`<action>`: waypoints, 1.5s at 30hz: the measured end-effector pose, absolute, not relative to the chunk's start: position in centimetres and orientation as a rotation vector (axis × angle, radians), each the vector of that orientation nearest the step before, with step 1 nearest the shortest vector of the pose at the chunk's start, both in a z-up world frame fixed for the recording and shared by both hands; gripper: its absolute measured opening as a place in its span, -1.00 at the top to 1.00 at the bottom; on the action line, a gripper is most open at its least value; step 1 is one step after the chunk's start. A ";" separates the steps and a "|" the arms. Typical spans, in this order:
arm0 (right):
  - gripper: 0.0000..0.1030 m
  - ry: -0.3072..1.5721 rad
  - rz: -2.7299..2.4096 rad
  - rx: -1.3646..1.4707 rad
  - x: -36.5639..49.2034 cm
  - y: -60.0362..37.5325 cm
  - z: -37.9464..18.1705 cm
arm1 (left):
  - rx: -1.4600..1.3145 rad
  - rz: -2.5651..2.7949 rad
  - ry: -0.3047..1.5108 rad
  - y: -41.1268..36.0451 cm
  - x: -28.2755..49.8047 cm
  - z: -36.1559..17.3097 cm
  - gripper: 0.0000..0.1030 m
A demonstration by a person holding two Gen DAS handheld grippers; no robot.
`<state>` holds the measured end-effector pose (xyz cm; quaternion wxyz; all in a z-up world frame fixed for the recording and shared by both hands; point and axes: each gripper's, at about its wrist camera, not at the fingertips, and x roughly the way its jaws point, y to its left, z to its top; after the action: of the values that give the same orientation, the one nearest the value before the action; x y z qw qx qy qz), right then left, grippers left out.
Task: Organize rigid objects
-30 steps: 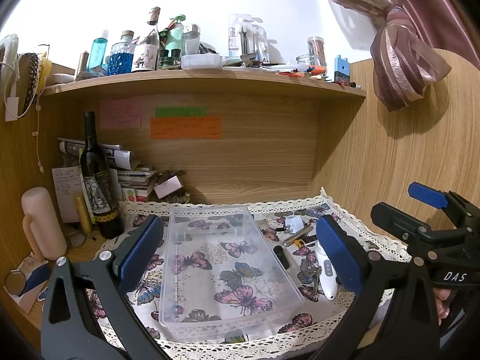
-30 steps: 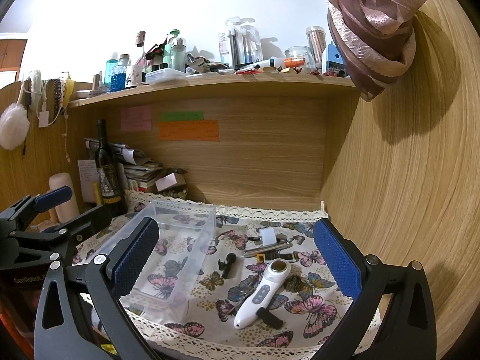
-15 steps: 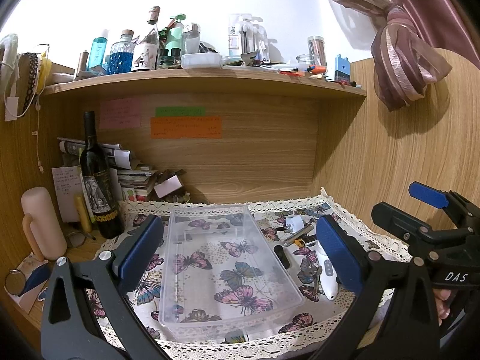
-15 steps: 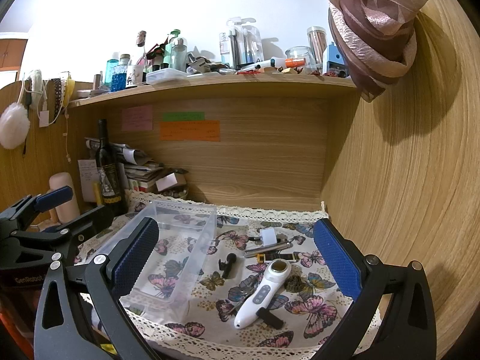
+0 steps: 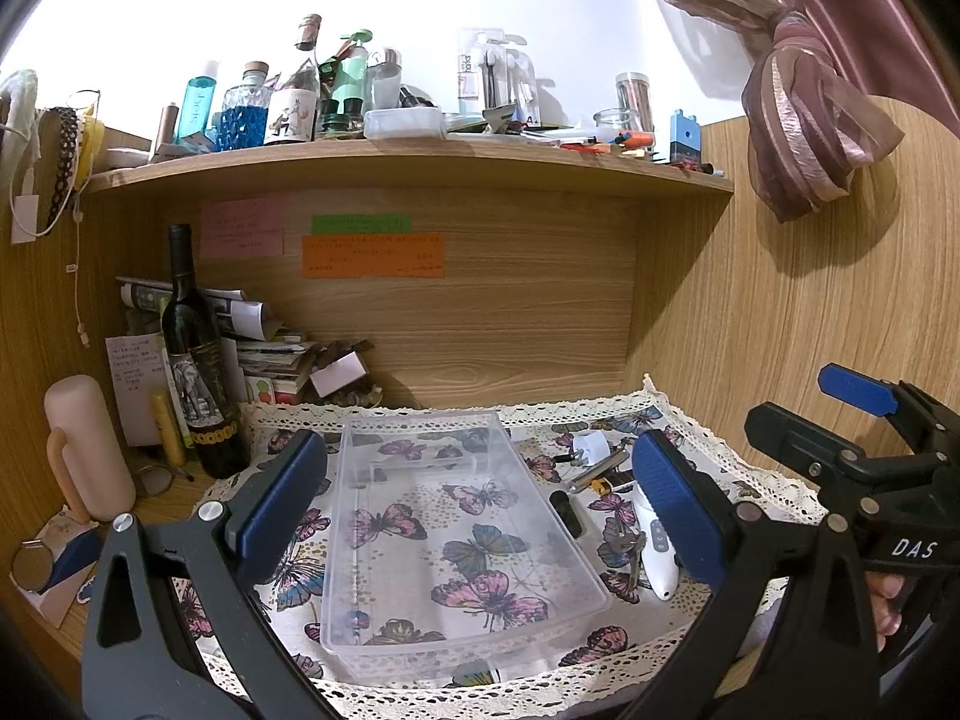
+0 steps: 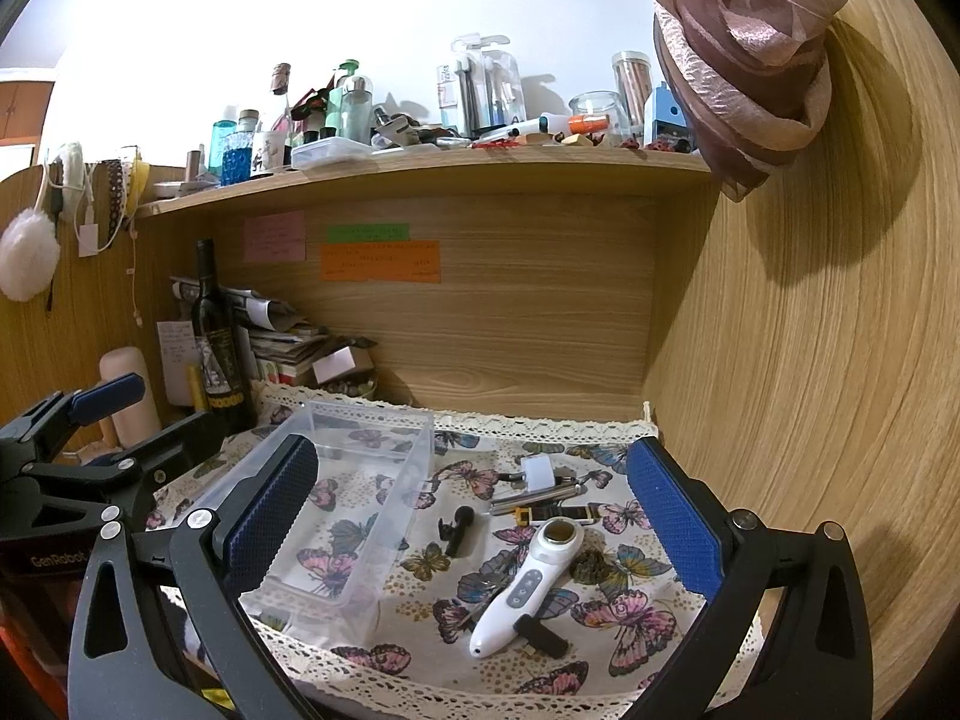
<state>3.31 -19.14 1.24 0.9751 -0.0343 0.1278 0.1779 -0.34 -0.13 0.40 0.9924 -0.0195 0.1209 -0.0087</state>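
Observation:
A clear plastic bin (image 5: 456, 576) (image 6: 312, 591) lies empty on the butterfly cloth (image 6: 624, 612). To its right lie a white handheld device (image 6: 528, 582) (image 5: 654, 546), a small black clip-on piece (image 6: 456, 531), a silver pen (image 6: 534, 501), a white plug (image 6: 538, 473), a small black-and-yellow stick (image 6: 555, 515), a black adapter (image 6: 540, 636) and keys (image 5: 624, 546). My left gripper (image 5: 480, 504) is open above the bin. My right gripper (image 6: 471, 516) is open above the loose items, holding nothing.
A dark wine bottle (image 5: 201, 372), a pink cylinder (image 5: 87, 450) and stacked papers (image 5: 270, 348) stand at the back left. A wooden shelf (image 5: 420, 162) crowded with bottles runs overhead. A wooden wall (image 6: 810, 360) closes the right side.

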 end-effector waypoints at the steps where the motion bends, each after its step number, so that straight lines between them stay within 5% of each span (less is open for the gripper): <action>1: -1.00 0.258 0.359 -0.069 3.3 -19.1 1.2 | -0.039 -0.018 0.242 -0.1 -0.3 0.4 -1.00; 18: -1.00 0.308 0.393 -0.027 4.5 -19.5 0.7 | -0.032 -0.031 0.267 0.4 0.6 -0.6 -0.99; 21: -0.85 0.334 0.392 -0.018 5.3 -19.8 0.2 | -0.042 -0.021 0.284 1.0 1.1 -0.9 -0.59; 45: -0.07 0.631 0.297 -0.018 13.4 -22.0 -4.6 | -0.094 0.012 0.696 9.5 12.0 -6.1 0.38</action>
<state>13.40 -21.97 -4.60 0.9399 -0.0087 0.3089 0.1453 11.99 9.50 -6.05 0.9389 -0.0462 0.3410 0.0059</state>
